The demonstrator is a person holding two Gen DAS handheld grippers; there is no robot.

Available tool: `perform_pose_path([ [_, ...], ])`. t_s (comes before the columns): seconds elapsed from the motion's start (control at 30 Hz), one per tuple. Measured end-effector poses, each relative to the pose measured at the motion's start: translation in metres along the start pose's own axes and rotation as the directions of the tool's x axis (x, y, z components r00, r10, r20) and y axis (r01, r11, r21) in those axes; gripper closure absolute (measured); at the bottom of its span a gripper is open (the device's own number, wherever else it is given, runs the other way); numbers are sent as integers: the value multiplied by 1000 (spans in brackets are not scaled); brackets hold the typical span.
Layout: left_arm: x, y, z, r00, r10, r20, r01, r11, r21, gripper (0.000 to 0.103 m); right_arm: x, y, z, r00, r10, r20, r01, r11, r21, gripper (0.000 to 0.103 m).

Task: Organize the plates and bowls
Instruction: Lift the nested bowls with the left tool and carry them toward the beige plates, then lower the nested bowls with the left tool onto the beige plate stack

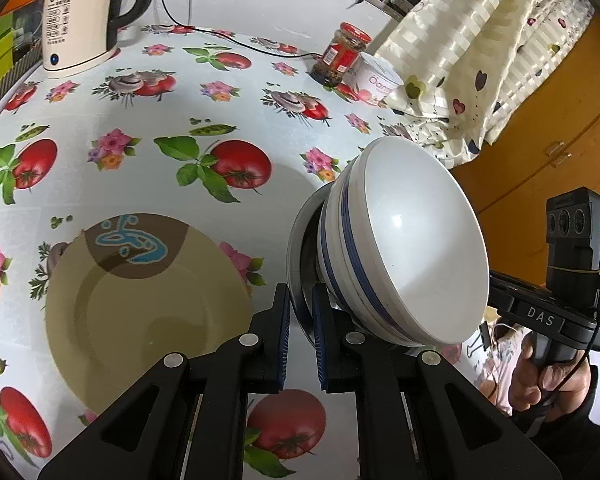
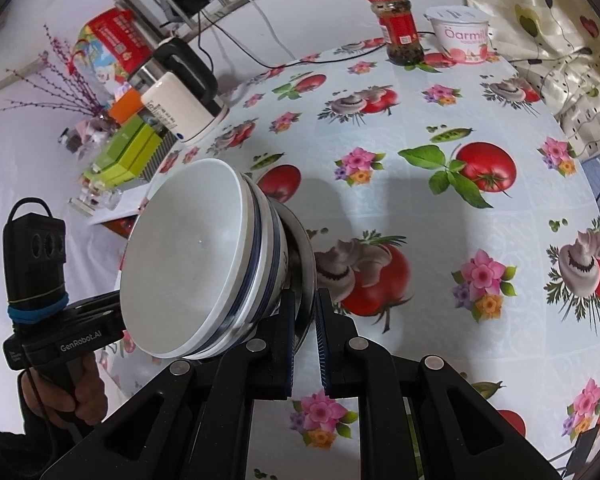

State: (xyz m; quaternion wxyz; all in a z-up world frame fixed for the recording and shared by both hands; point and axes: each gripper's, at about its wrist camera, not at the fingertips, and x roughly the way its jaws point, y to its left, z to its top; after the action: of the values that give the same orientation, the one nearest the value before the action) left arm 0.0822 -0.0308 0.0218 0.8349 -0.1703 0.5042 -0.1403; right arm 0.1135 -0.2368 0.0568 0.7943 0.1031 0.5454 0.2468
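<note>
Several white bowls with blue bands (image 1: 400, 248) sit nested on a steel plate (image 1: 296, 248). My left gripper (image 1: 303, 300) is shut on that plate's rim from one side. My right gripper (image 2: 306, 304) is shut on the opposite rim of the steel plate (image 2: 307, 256), with the bowls (image 2: 192, 264) just beyond it. The stack hangs above the tablecloth and casts a shadow on it. A tan plate with a blue motif (image 1: 140, 312) lies flat on the table below and left of the stack in the left wrist view.
A white kettle (image 1: 76, 24) stands at the table's far corner, with green and orange boxes (image 2: 134, 148) beside it. A red-lidded jar (image 2: 400, 28) and a yogurt tub (image 2: 460, 36) stand at the back. A patterned cloth (image 1: 480, 60) hangs by the table's edge.
</note>
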Motion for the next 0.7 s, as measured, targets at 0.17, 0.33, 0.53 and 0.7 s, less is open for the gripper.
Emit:
perform_pose_path([
  [0.17,-9,5,0,1000,13,15,-13,1000,-12,92,2,10,3,1000,11,-1,-11,1000,-19,92],
  [0.33,-18,13,-2,999,30,30,-29,999,-29,92,6,22,7,1000,26,-7,-26,999,-40,92],
  [0.53,-29,23,-3,998,51,47,-48,998,-49,92,11,34,11,999,45,-17,-46,997,-61,92],
  [0.7,-36,34,-6,996,70,55,-66,995,-73,92,19,45,14,998,57,-29,-59,995,-79,92],
])
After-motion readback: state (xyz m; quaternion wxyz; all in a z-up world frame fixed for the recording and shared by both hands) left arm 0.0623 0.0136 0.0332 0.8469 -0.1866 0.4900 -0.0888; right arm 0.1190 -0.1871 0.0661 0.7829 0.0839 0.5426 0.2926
